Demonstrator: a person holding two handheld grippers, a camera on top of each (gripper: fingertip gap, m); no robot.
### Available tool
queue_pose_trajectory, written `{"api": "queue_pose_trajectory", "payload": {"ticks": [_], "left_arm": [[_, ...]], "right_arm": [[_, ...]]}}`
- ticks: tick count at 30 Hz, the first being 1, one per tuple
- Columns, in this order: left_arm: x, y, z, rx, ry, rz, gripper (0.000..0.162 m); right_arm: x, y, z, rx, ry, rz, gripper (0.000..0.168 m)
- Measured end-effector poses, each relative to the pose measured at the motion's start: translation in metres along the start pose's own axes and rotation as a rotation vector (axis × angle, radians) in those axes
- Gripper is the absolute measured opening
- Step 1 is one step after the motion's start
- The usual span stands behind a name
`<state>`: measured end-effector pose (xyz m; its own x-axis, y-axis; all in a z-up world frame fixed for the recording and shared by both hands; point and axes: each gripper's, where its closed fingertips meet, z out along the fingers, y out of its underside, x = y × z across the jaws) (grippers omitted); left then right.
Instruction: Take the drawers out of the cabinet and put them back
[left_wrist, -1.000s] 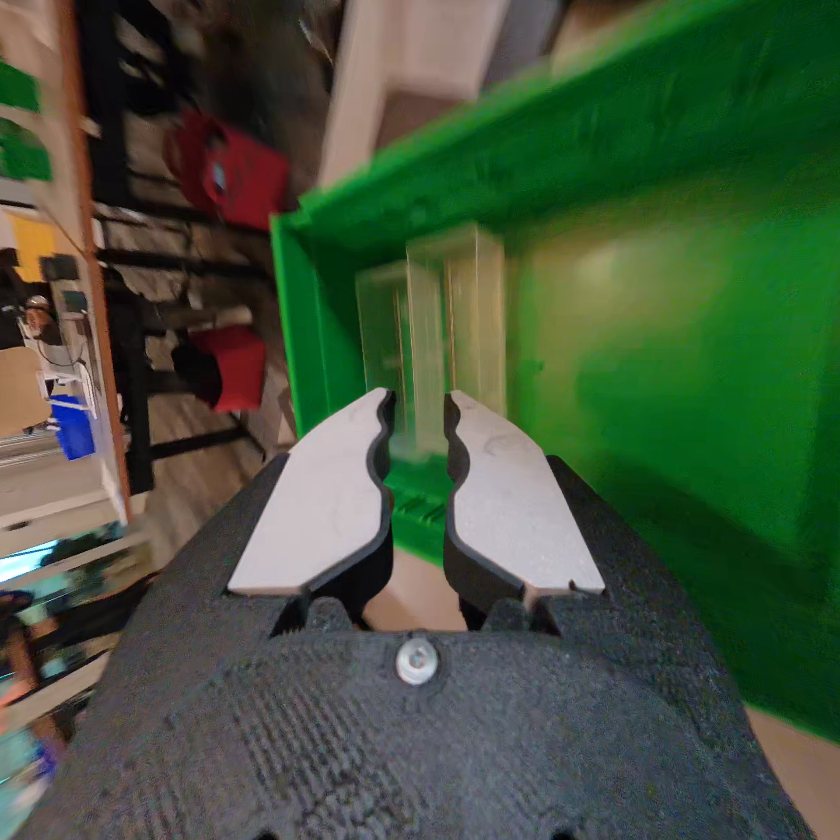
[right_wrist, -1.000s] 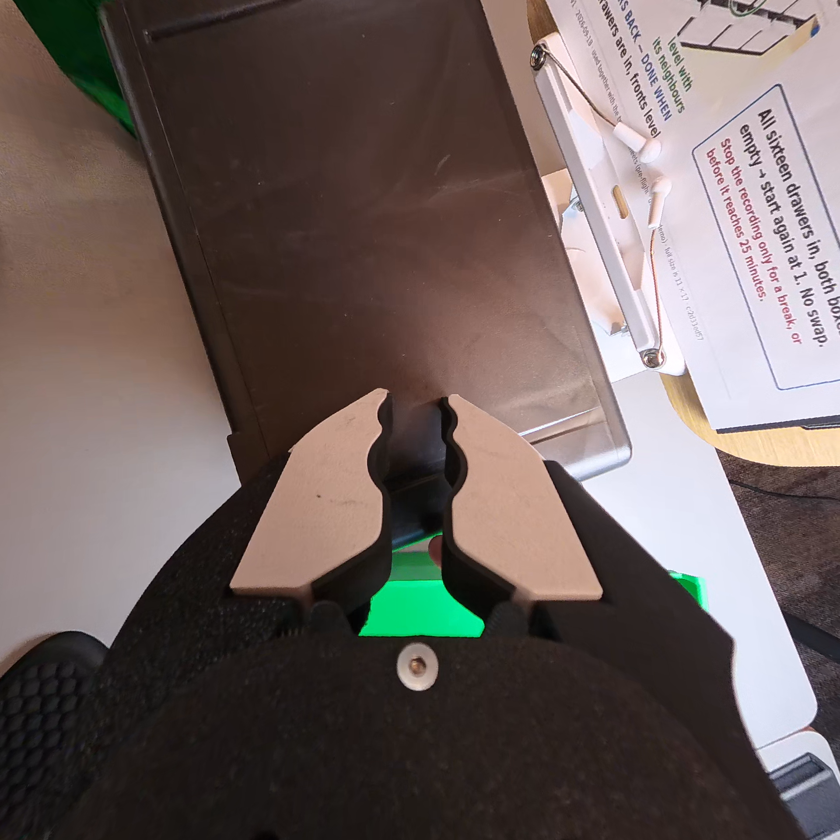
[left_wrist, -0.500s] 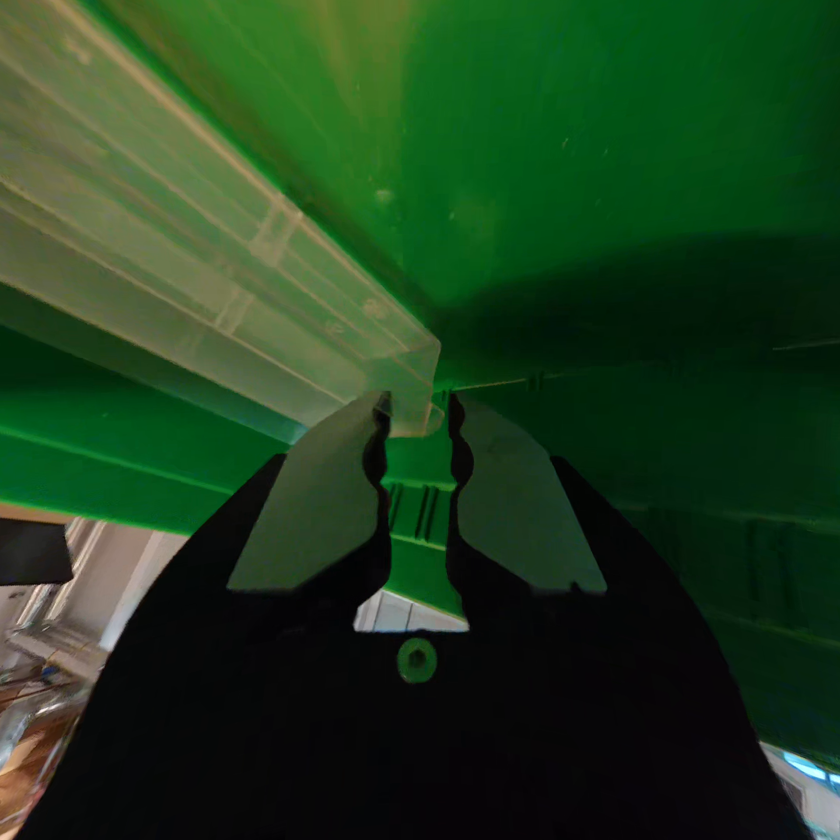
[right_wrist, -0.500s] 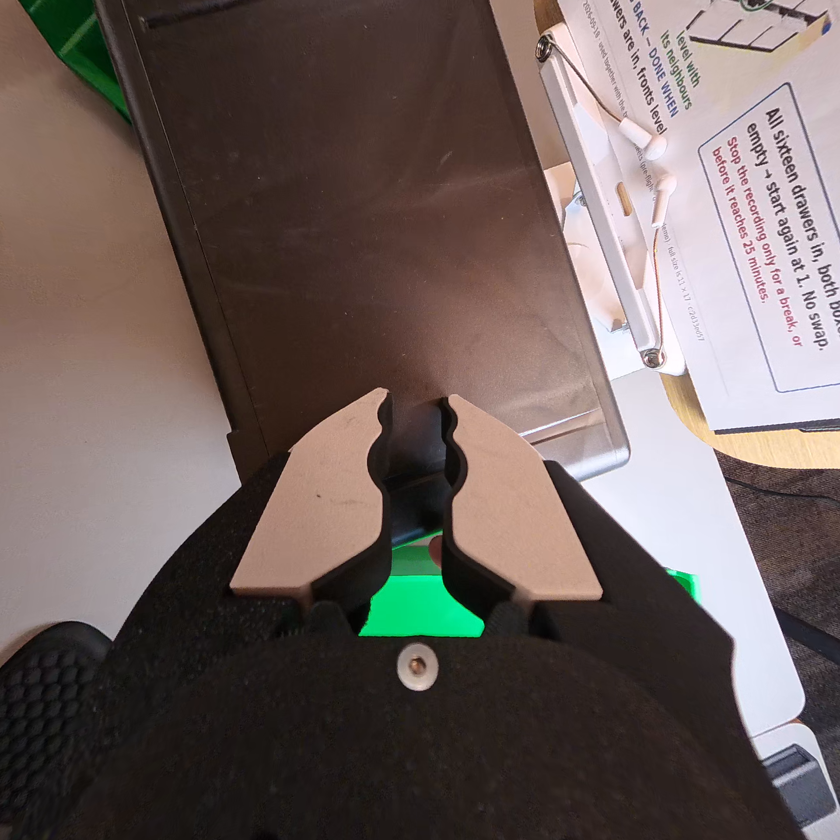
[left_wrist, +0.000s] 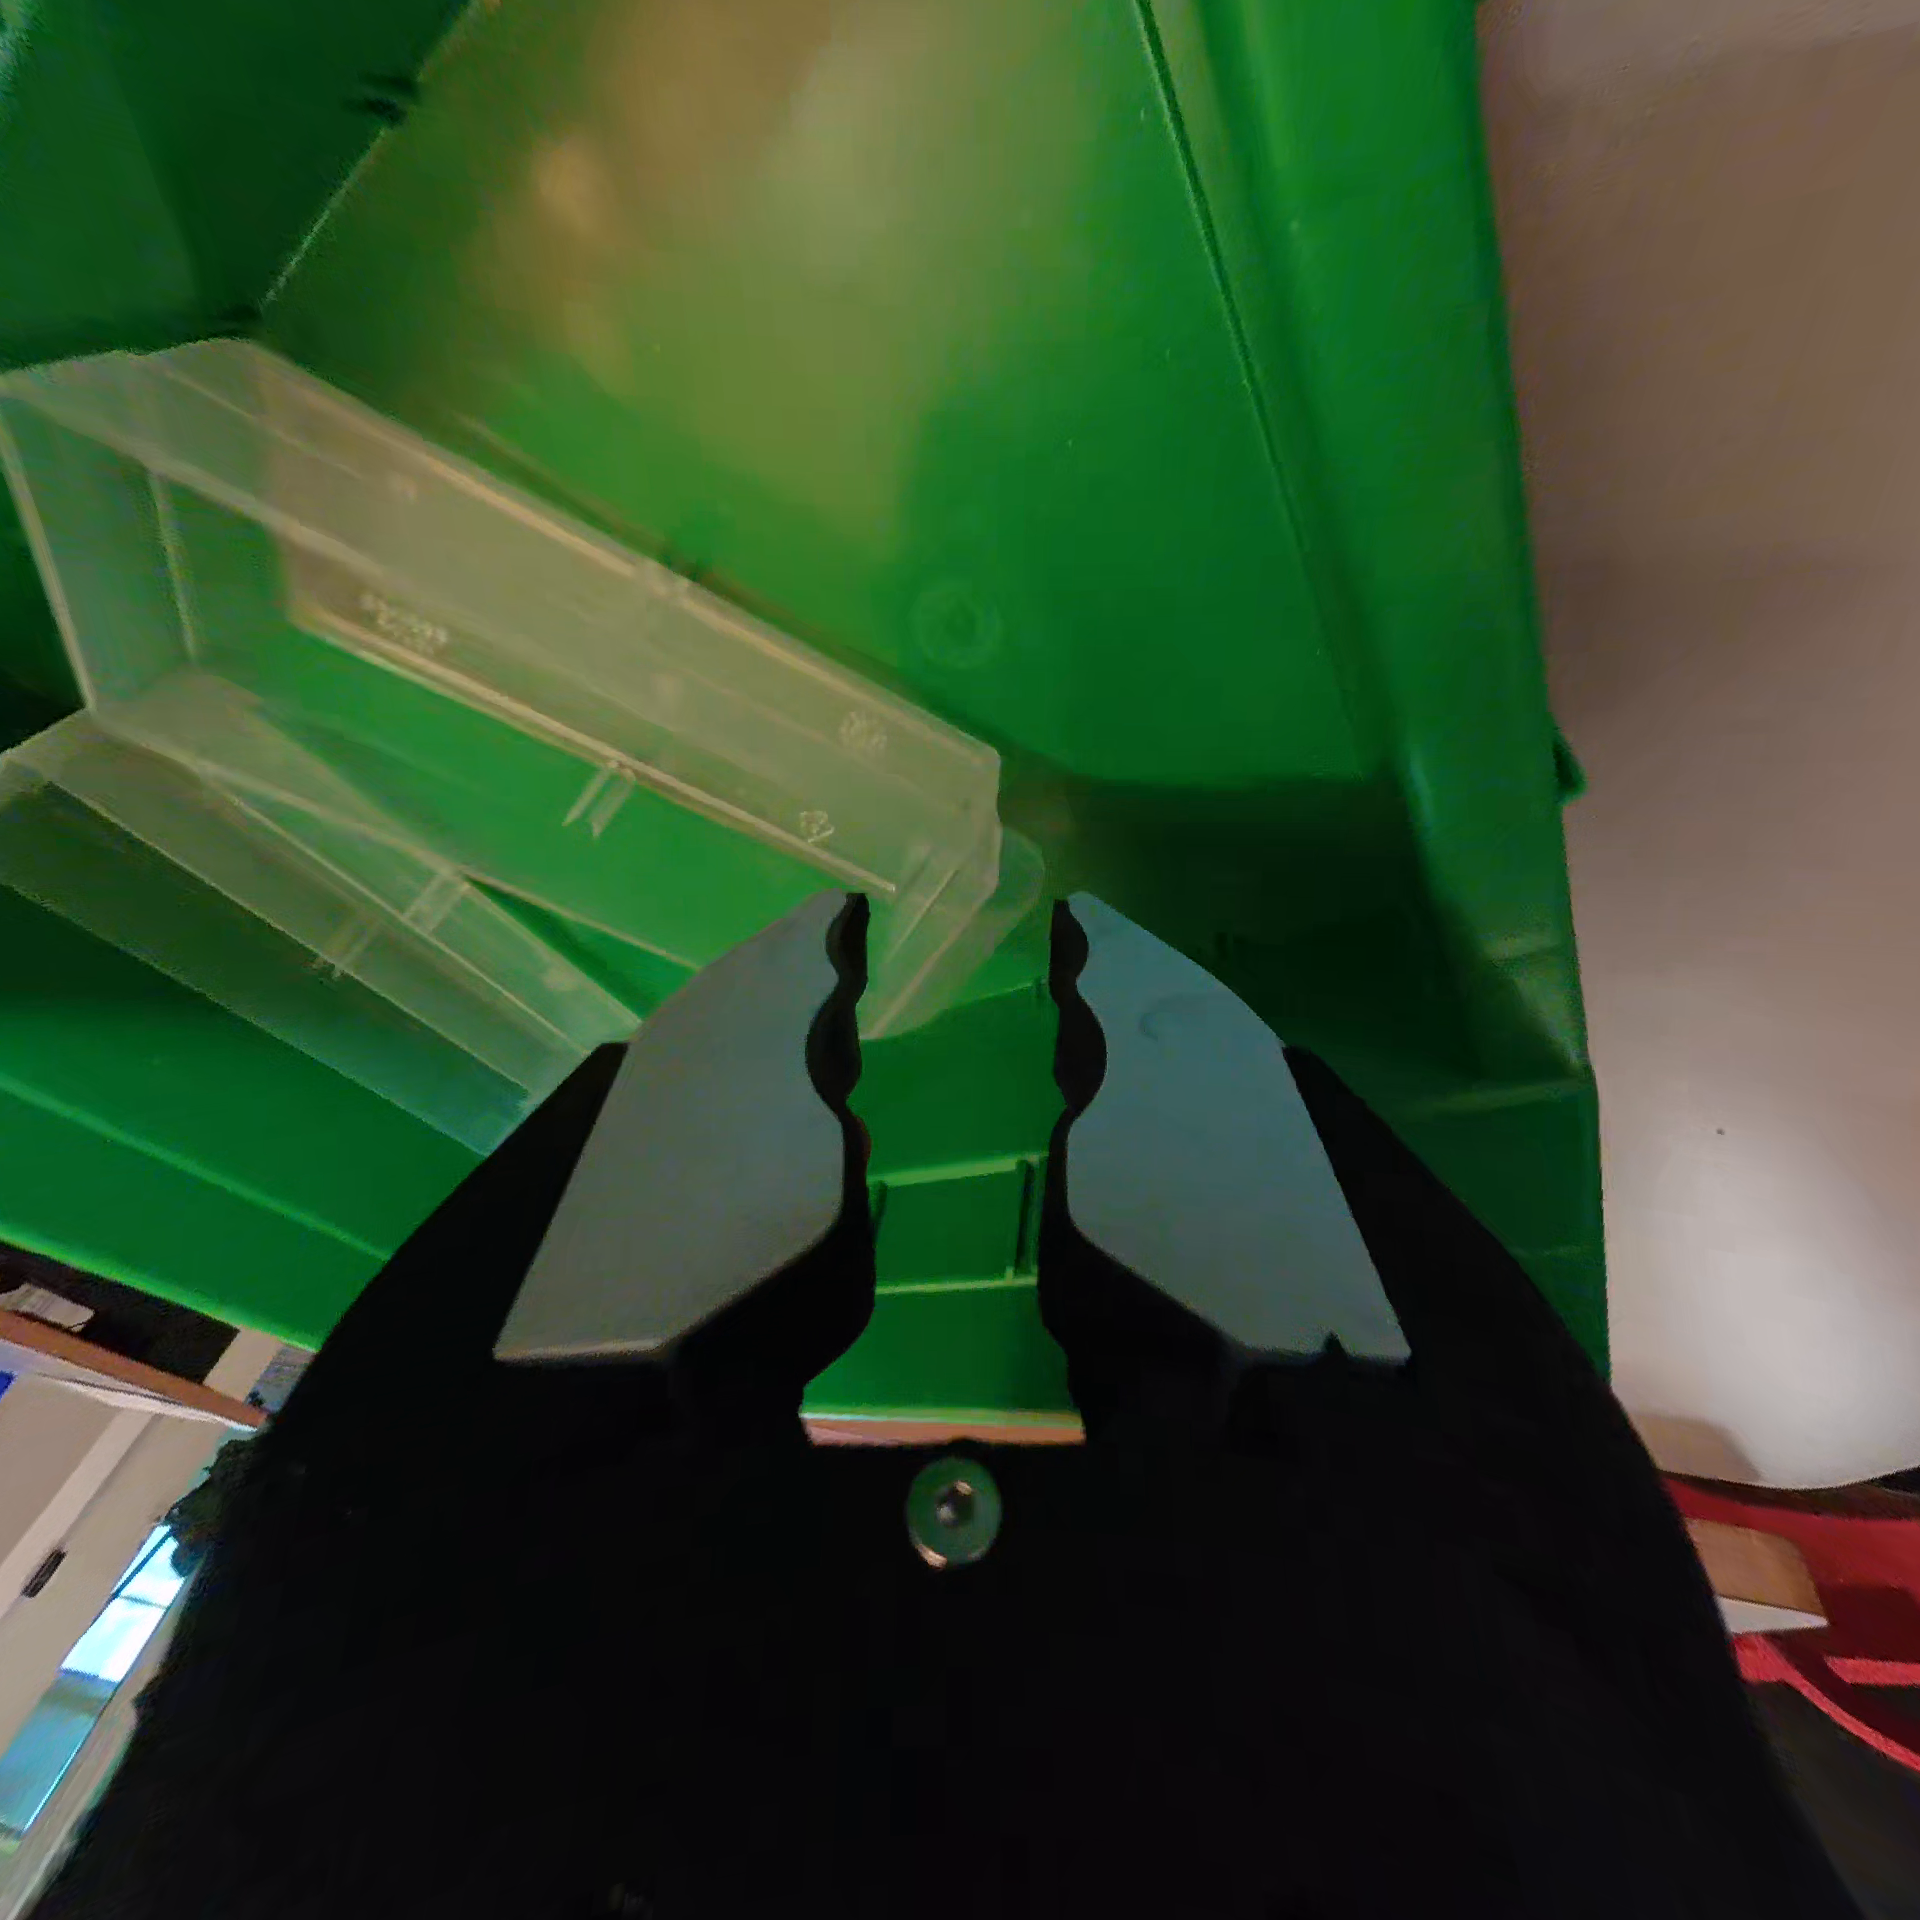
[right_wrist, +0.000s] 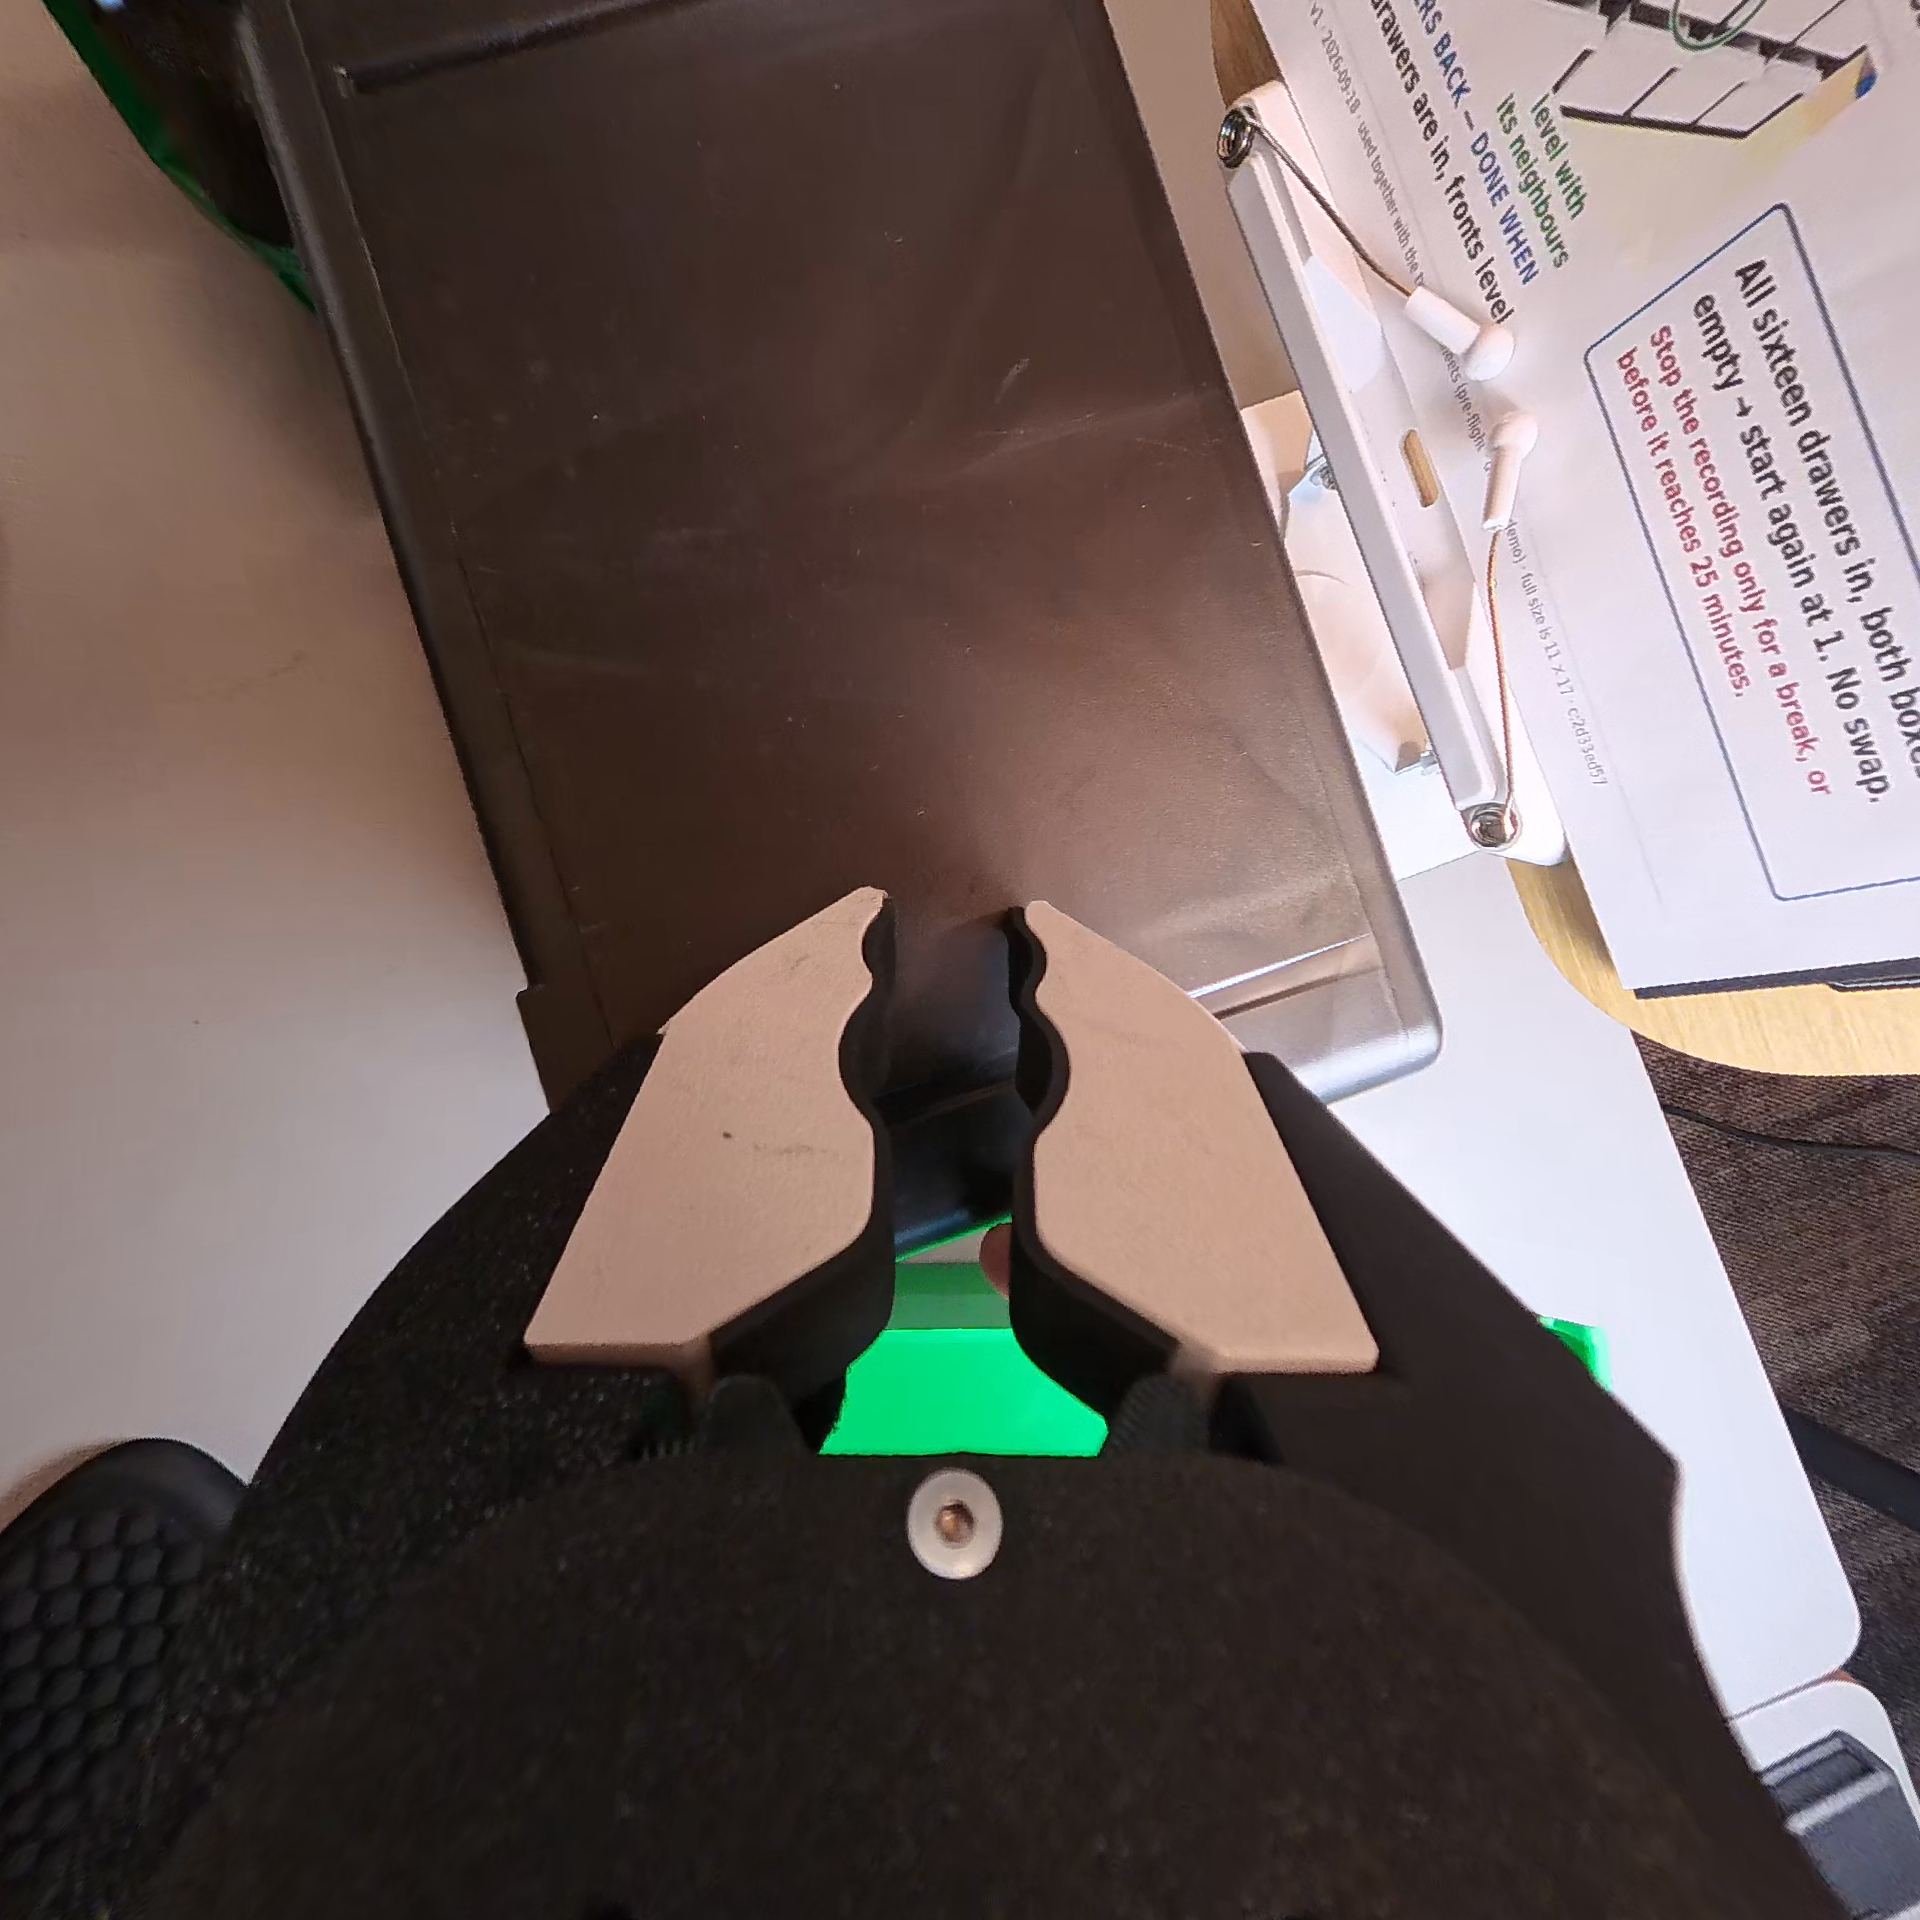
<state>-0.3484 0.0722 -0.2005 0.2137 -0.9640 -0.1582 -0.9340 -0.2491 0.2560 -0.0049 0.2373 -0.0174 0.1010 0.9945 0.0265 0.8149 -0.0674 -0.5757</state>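
In the left wrist view, two clear plastic drawers lie inside a green bin (left_wrist: 1039, 416): one (left_wrist: 582, 665) on top, another (left_wrist: 260, 894) below it to the left. My left gripper (left_wrist: 956, 914) is open. The top drawer's handle tab sits between the fingertips, against the left one and clear of the right. In the right wrist view, my right gripper (right_wrist: 948, 909) rests on the near edge of the dark grey cabinet's top (right_wrist: 831, 520). Its jaws stand a narrow gap apart with nothing clamped between them. The cabinet's drawer front is hidden.
A printed instruction sheet (right_wrist: 1714, 416) and a white clip holder with earbuds (right_wrist: 1382, 520) lie right of the cabinet. Beige tabletop (right_wrist: 208, 727) lies to its left. A bright green part (right_wrist: 966, 1403) shows under the right gripper. A black textured object (right_wrist: 83, 1610) is at lower left.
My left gripper swung into the green bin with the clear drawer, and its jaws have widened off the drawer's handle. The right gripper has stayed on the cabinet top.
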Motion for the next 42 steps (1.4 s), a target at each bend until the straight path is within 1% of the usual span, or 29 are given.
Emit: {"api": "queue_pose_trajectory", "payload": {"ticks": [3,7,10,12,15,17,21,25,29,31,33,36,40,42], "left_arm": [[-0.002,0.006,-0.004,0.008,-0.02,0.007,0.038],[-0.002,0.014,0.011,-0.035,-0.044,0.053,0.039],[-0.007,0.015,0.019,-0.061,-0.081,0.072,0.026],[-0.008,0.013,0.014,-0.041,-0.09,0.037,0.021],[-0.007,0.006,-0.009,0.053,-0.073,-0.066,0.018],[-0.006,0.003,-0.029,0.112,-0.092,-0.098,0.018],[0.002,0.001,-0.072,0.195,-0.155,-0.114,0.018],[0.022,-0.005,-0.118,0.252,-0.224,-0.089,0.018],[0.059,-0.023,-0.162,0.325,-0.247,-0.026,0.019],[0.077,-0.036,-0.184,0.378,-0.261,0.022,0.018],[0.097,-0.052,-0.204,0.443,-0.242,0.06,0.018],[0.125,-0.078,-0.223,0.523,-0.188,0.122,0.018],[0.164,-0.122,-0.241,0.67,-0.06,0.215,0.018],[0.176,-0.144,-0.248,0.736,-0.004,0.243,0.018]], "right_arm": [[0.0,0.0,0.0,0.001,0.005,-0.001,0.02],[0.0,0.0,0.0,0.009,0.0,0.005,0.02],[0.0,0.0,0.0,0.008,0.001,0.007,0.02],[0.0,0.0,0.0,0.003,0.003,0.006,0.02],[0.0,0.0,0.0,0.005,0.003,0.007,0.02],[0.0,0.0,0.0,0.008,0.003,0.008,0.02],[0.0,0.0,0.0,0.01,0.004,0.009,0.02],[0.0,0.0,0.0,0.004,0.006,0.006,0.02],[0.0,0.0,0.0,0.007,0.008,0.003,0.019],[0.0,0.0,0.0,0.011,0.009,0.003,0.019],[0.0,0.0,0.0,0.011,0.01,0.005,0.019],[0.0,0.0,0.0,0.005,0.014,0.008,0.02],[-0.001,0.0,0.0,-0.004,0.026,0.0,0.019],[-0.001,0.0,0.0,-0.006,0.026,0.001,0.019]]}}
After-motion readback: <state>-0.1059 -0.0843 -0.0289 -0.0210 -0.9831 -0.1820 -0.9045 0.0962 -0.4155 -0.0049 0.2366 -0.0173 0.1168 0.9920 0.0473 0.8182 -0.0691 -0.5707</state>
